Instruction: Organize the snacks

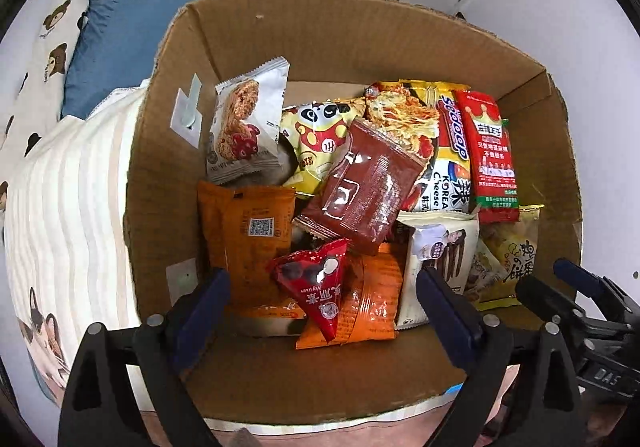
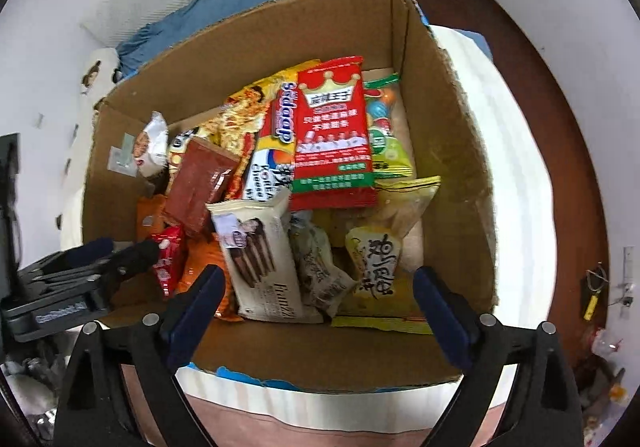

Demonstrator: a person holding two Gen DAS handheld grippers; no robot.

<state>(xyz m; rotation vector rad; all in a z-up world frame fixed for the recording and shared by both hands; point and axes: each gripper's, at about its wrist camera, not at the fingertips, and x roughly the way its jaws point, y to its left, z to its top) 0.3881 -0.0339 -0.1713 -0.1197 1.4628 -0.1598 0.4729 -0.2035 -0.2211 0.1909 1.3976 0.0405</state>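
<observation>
Crinkly, light, slippery packs fill the box [image 1: 248,31]; my open claws [image 1: 322,299] [image 2: 320,297] hover; pinch the red triangle [image 1: 316,287] by its seam.

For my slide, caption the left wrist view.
Open left gripper hovers over a cardboard box of mixed snacks, nearest a red triangular packet.
</observation>
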